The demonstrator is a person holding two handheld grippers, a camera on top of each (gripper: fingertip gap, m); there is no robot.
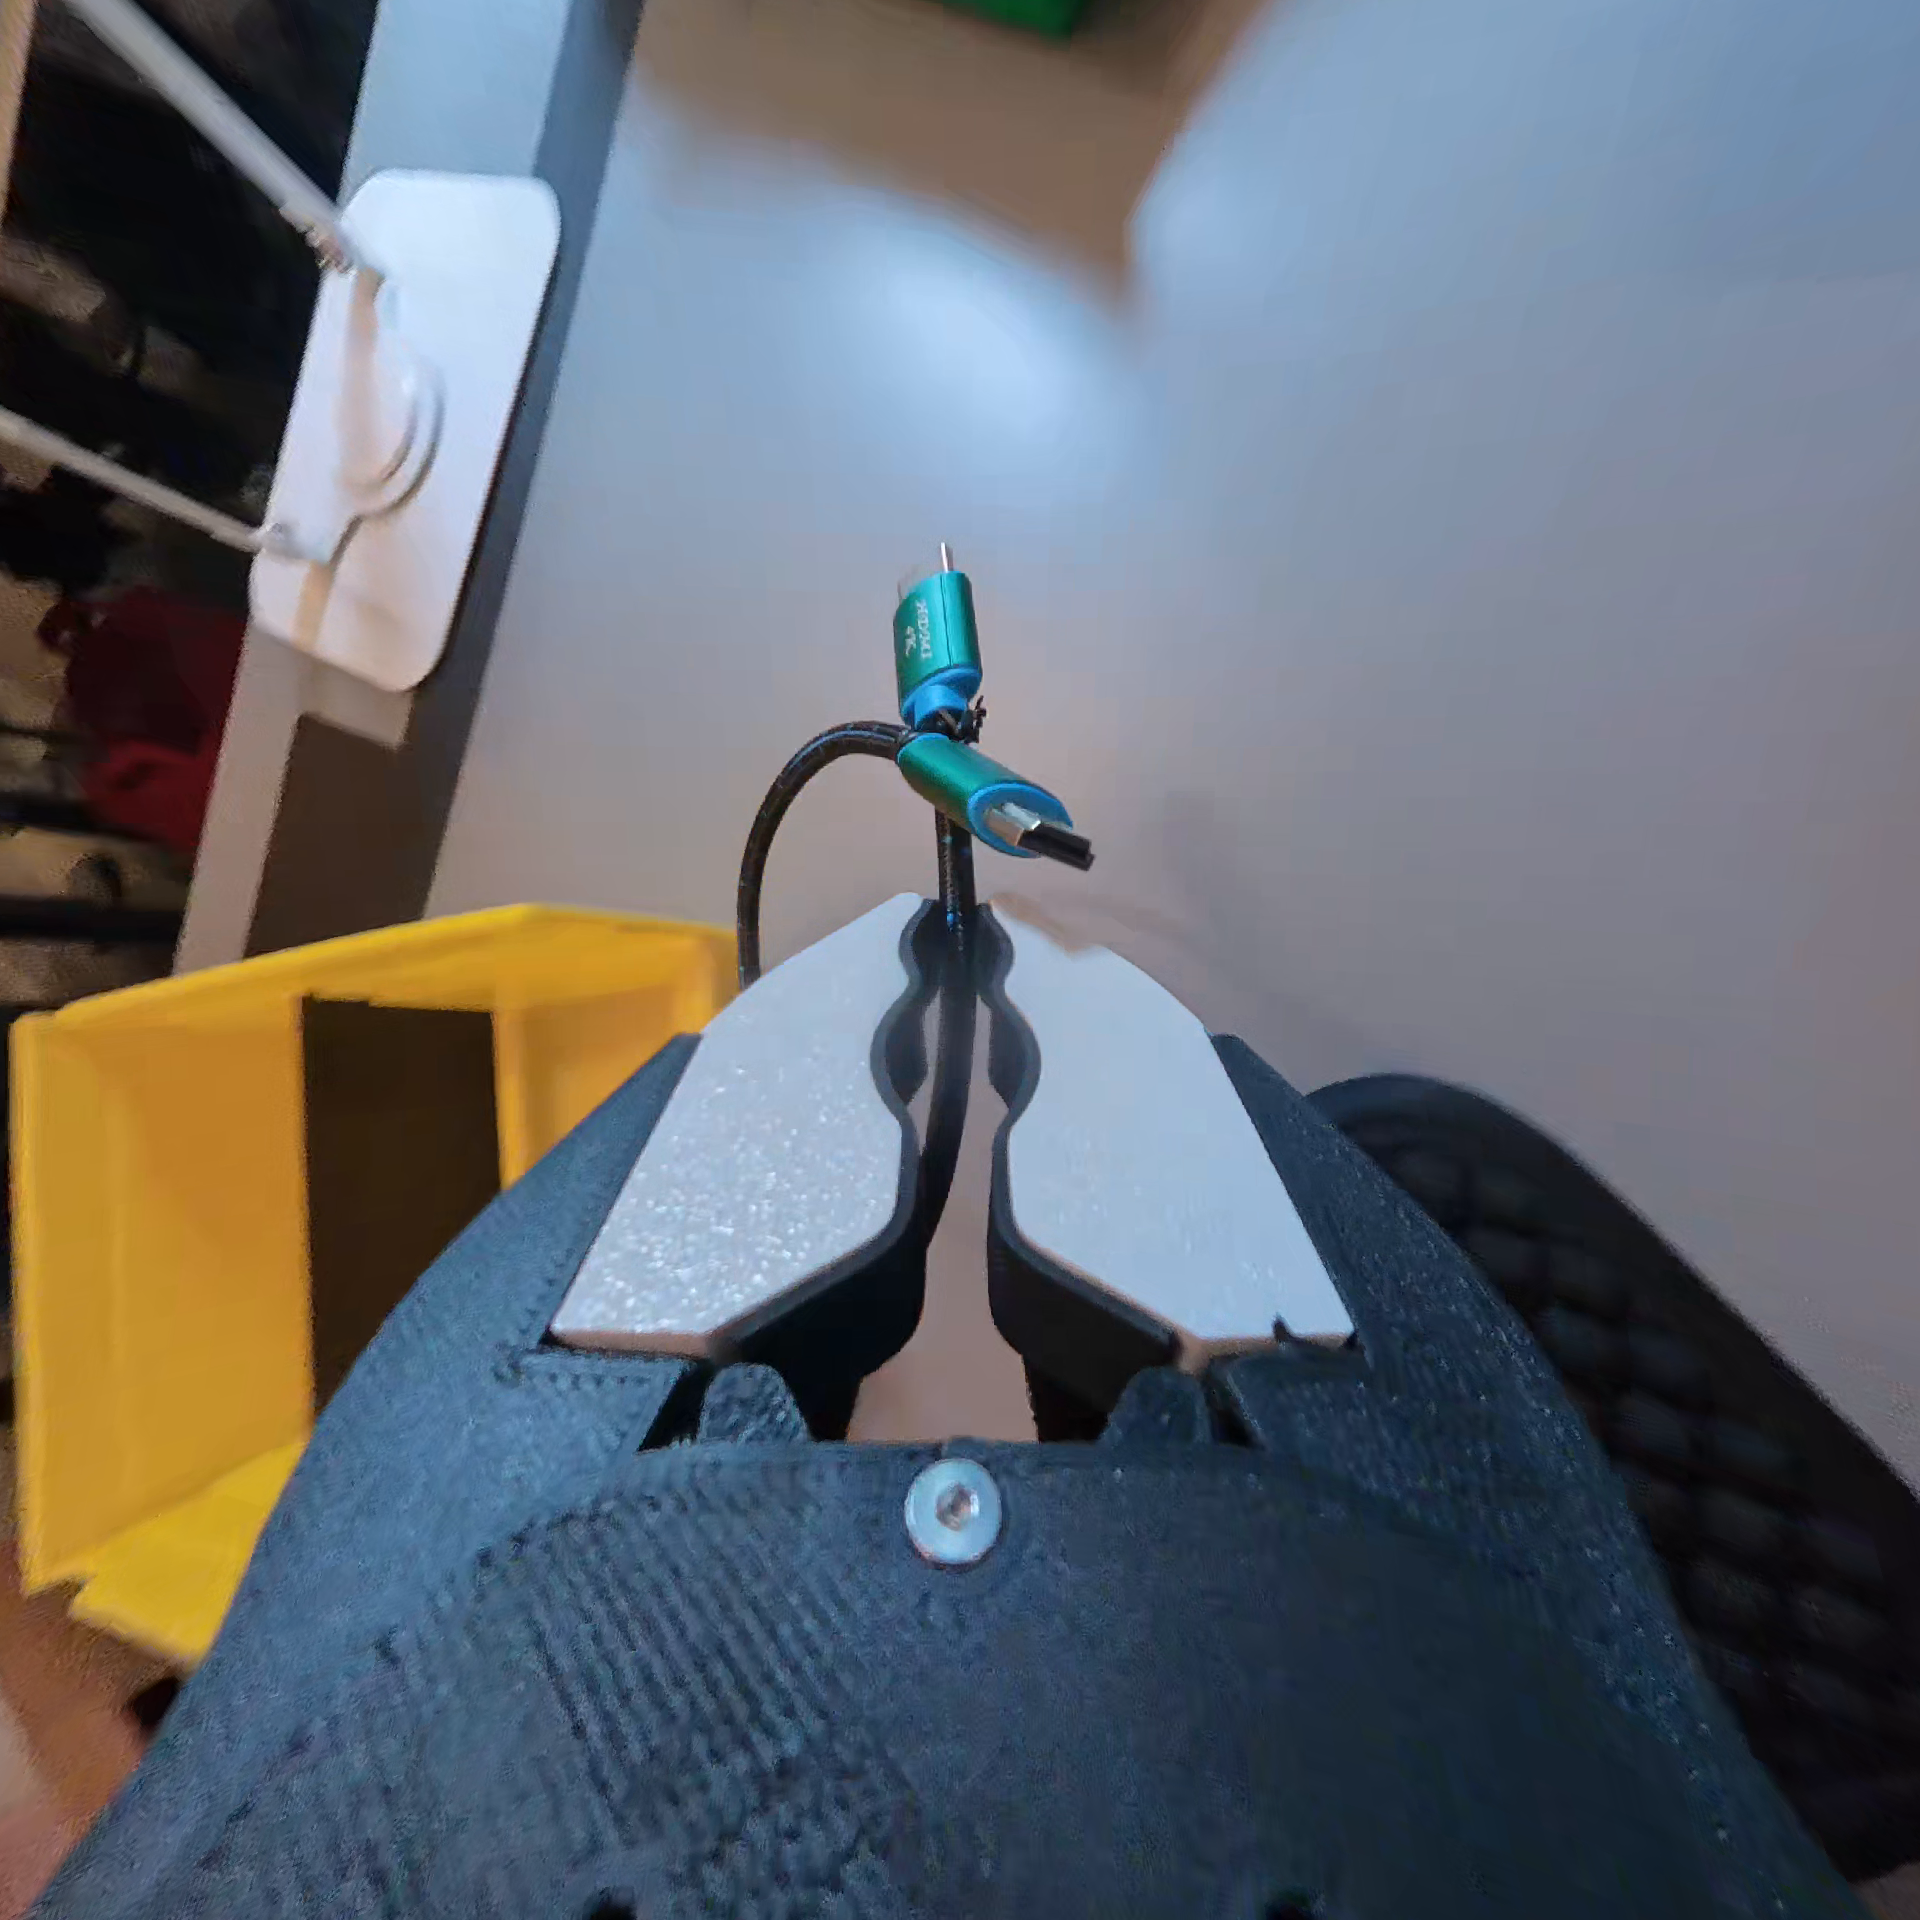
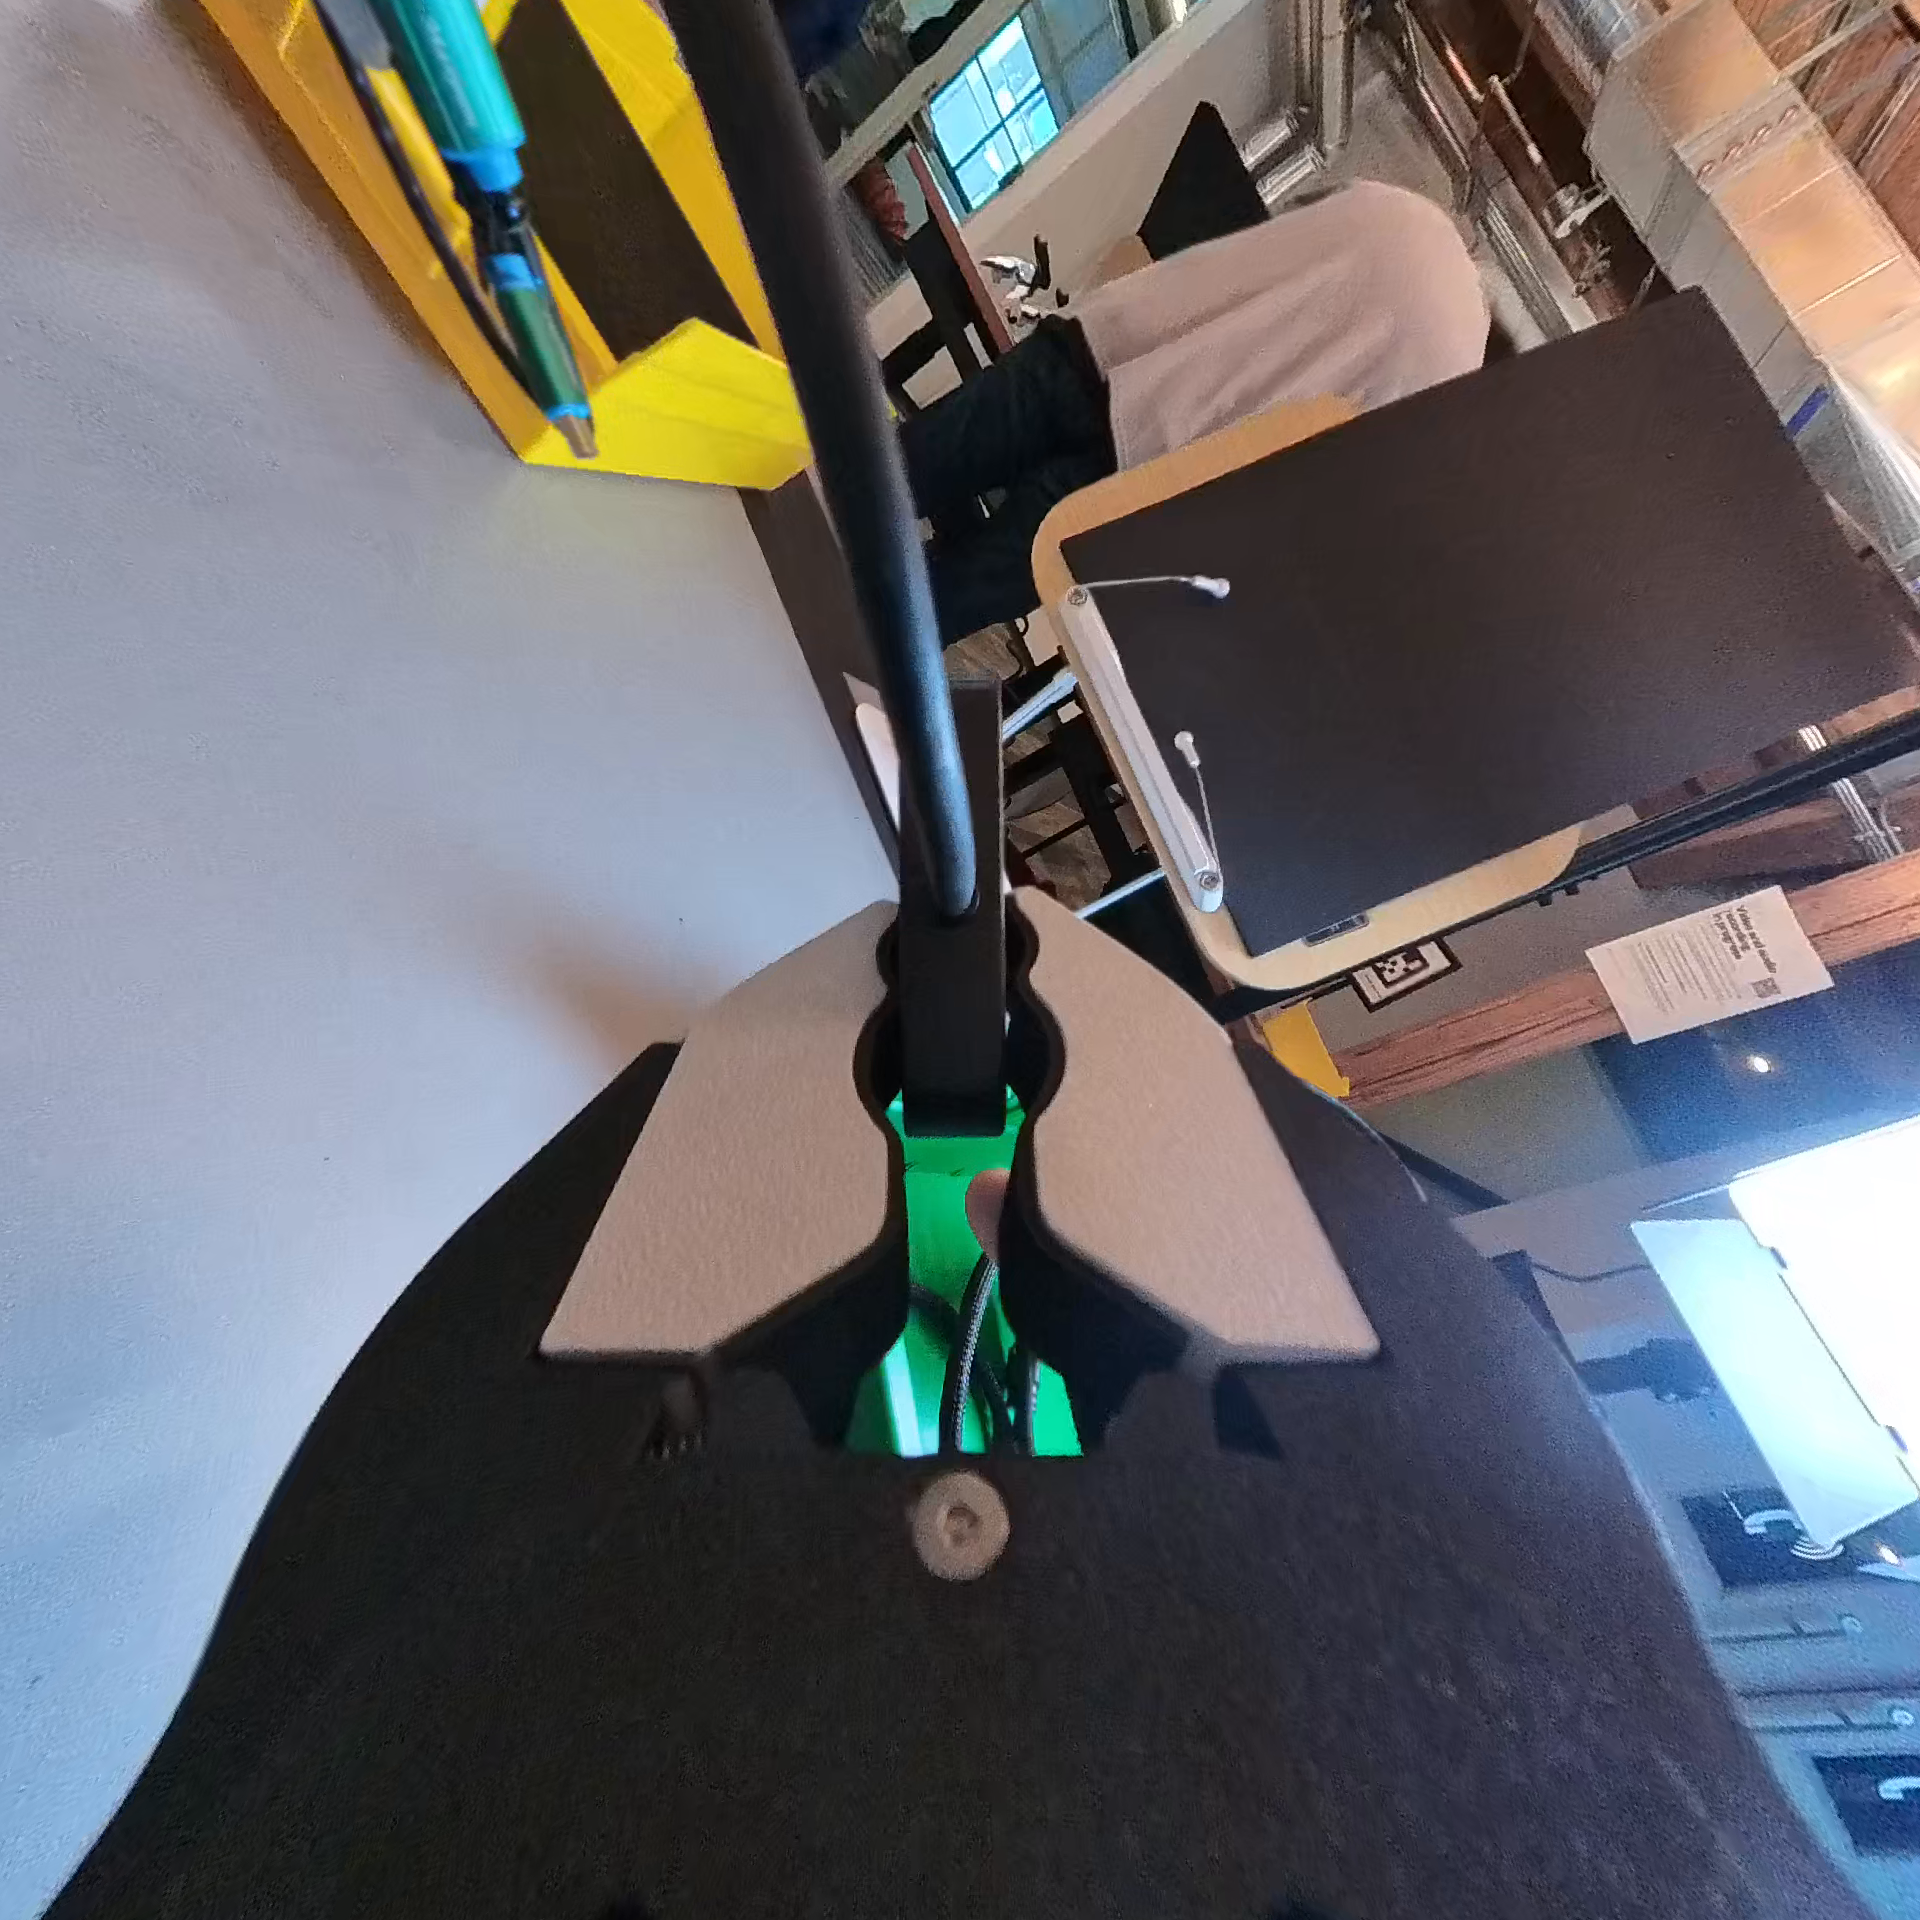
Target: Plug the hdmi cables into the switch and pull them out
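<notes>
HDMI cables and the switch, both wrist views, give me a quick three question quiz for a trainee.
1. True or false: the left gripper has its jaws shut on the braided black cable.
2. Multiple choice: what does the right gripper hold? A) a green connector B) a flat black box with a thick black cable coming out of it C) nothing
3. Fill in: beyond the left jaws, the two green connectors are tied together and plugged into ____.

Key: 1 true. 2 B, probably the switch. 3 nothing; both metal tips are bare.
</notes>
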